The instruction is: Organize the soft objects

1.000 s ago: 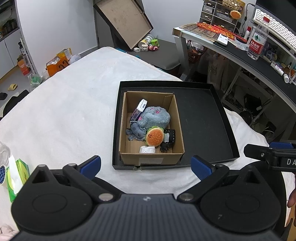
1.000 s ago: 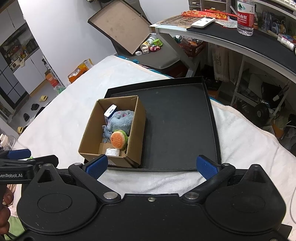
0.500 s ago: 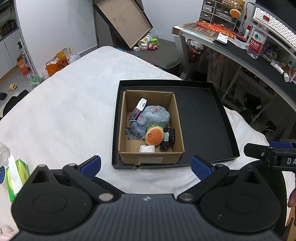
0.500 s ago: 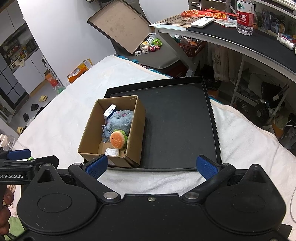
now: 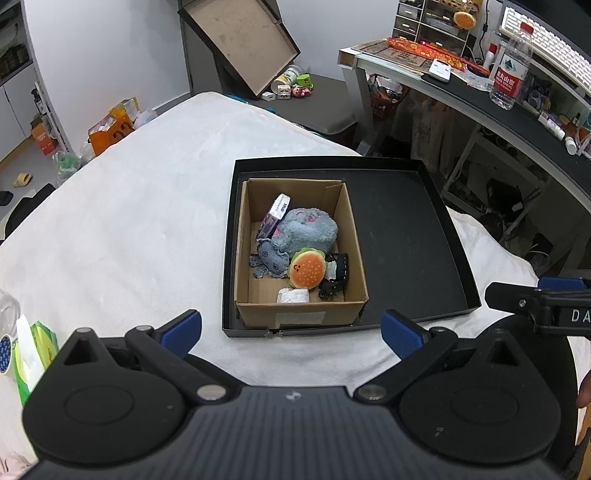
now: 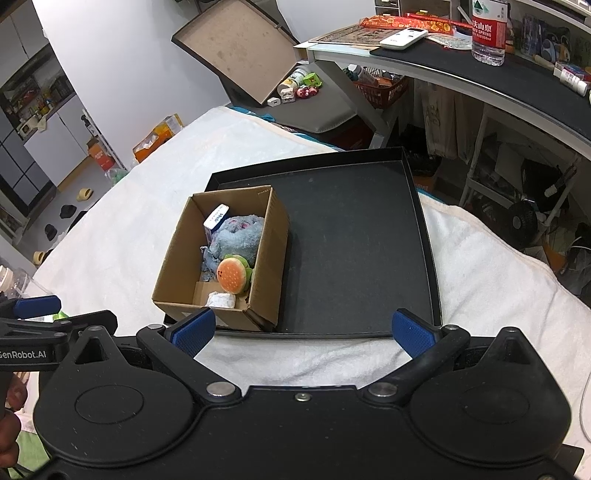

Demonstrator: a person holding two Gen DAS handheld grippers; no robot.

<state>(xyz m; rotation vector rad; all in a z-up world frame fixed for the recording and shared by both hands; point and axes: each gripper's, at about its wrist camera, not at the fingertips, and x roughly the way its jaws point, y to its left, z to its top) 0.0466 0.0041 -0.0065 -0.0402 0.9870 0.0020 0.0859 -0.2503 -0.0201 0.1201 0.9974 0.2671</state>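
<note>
A brown cardboard box (image 5: 301,314) (image 6: 266,236) stands in the left part of a shallow black tray (image 5: 413,236) (image 6: 354,243) on a white cloth. In the box lie a grey-blue plush (image 5: 308,230) (image 6: 240,236), a small grey plush (image 5: 271,258), an orange burger plush (image 5: 307,272) (image 6: 232,275), a black item (image 5: 334,277), a white wad (image 5: 293,295) (image 6: 221,300) and a small carton (image 5: 276,214) (image 6: 216,219). My left gripper (image 5: 291,328) is open and empty, just short of the tray's near edge. My right gripper (image 6: 303,326) is open and empty over the same edge.
A desk with a water bottle (image 5: 511,72) (image 6: 488,29) and a remote (image 6: 404,37) stands at the right. A large open box lid (image 5: 240,40) leans at the back. Green tissue packs (image 5: 35,350) lie at the near left. White cloth (image 5: 129,221) covers the surface.
</note>
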